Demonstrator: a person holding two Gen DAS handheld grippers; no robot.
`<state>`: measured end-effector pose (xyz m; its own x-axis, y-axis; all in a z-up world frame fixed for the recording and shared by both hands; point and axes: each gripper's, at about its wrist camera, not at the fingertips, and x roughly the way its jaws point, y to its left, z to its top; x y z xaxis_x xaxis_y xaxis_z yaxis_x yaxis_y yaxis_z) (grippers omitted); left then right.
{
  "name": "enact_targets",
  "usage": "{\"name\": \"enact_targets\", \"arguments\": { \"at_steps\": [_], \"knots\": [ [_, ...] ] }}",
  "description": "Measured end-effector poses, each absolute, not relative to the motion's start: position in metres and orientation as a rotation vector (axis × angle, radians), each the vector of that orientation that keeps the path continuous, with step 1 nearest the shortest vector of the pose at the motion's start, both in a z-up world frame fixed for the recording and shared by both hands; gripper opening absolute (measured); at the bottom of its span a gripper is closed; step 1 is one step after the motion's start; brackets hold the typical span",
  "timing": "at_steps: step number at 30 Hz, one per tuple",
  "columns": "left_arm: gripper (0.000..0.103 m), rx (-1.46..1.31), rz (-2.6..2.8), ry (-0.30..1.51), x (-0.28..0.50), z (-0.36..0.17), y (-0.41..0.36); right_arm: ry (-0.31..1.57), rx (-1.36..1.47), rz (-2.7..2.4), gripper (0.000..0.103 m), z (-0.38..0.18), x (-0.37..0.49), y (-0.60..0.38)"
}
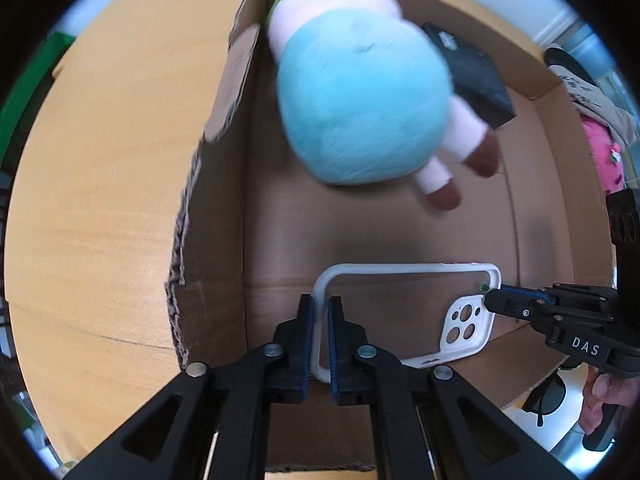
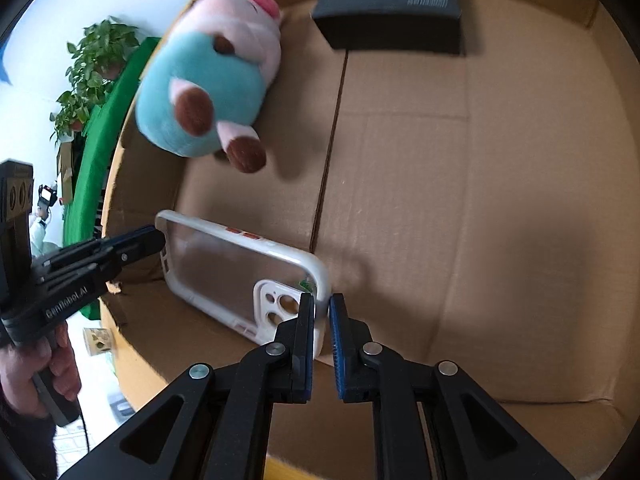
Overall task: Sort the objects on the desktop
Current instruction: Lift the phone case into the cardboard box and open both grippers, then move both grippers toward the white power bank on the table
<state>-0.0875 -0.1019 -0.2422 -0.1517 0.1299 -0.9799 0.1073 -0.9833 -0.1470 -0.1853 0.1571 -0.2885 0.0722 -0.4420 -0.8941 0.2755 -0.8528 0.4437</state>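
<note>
A clear phone case with a white rim (image 1: 408,312) hangs inside a cardboard box (image 1: 224,184). My left gripper (image 1: 321,316) is shut on the case's left end. My right gripper (image 2: 322,316) is shut on the rim at its camera-cutout end (image 2: 276,300). In the left wrist view the right gripper (image 1: 490,300) touches the case's right edge. In the right wrist view the left gripper (image 2: 160,236) holds the case's far corner. A pink pig plush in a blue outfit (image 1: 360,108) (image 2: 200,92) and a black box (image 1: 472,72) (image 2: 392,4) lie in the cardboard box.
The cardboard box (image 2: 480,200) stands on a wooden table (image 1: 100,200). Sunglasses (image 1: 548,396) lie outside the box at the right. A pink item (image 1: 604,152) sits beyond the box's right wall. Green cloth (image 2: 108,120) and potted plants (image 2: 92,68) stand behind.
</note>
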Motion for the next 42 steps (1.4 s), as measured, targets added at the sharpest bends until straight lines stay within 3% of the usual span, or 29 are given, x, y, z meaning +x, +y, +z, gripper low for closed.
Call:
{"name": "enact_targets", "arguments": {
  "at_steps": [3, 5, 7, 9, 17, 26, 32, 42],
  "knots": [
    [0.016, -2.051, 2.349, -0.327, -0.082, -0.243, -0.104, -0.190, 1.904, -1.800, 0.017, -0.300, -0.190, 0.155],
    [0.022, -2.037, 2.380, -0.317, -0.077, -0.236, -0.104, -0.169, 1.889, -1.818, 0.040, -0.297, -0.190, 0.157],
    [0.043, -1.997, 2.439, -0.299, -0.068, -0.221, -0.104, -0.141, 1.844, -1.859, 0.058, -0.284, -0.189, 0.163],
    [0.051, -1.916, 2.473, -0.347, -0.058, -0.203, -0.104, -0.124, 1.808, -1.882, 0.066, -0.270, -0.185, 0.170],
    [0.055, -1.748, 2.571, -0.357, -0.024, -0.141, -0.082, -0.009, 1.562, -2.112, 0.091, -0.185, -0.146, 0.218],
    [0.055, -1.667, 2.594, -0.263, -0.020, -0.111, -0.037, -0.021, 1.370, -2.333, 0.100, -0.117, -0.112, 0.284],
    [0.055, -1.625, 2.601, -0.213, -0.013, -0.096, -0.017, -0.160, 1.398, -2.391, 0.103, -0.110, -0.099, 0.318],
    [0.055, -1.581, 2.601, -0.207, -0.002, -0.085, -0.007, -0.163, 1.364, -2.397, 0.103, -0.102, -0.086, 0.328]
  ]
}}
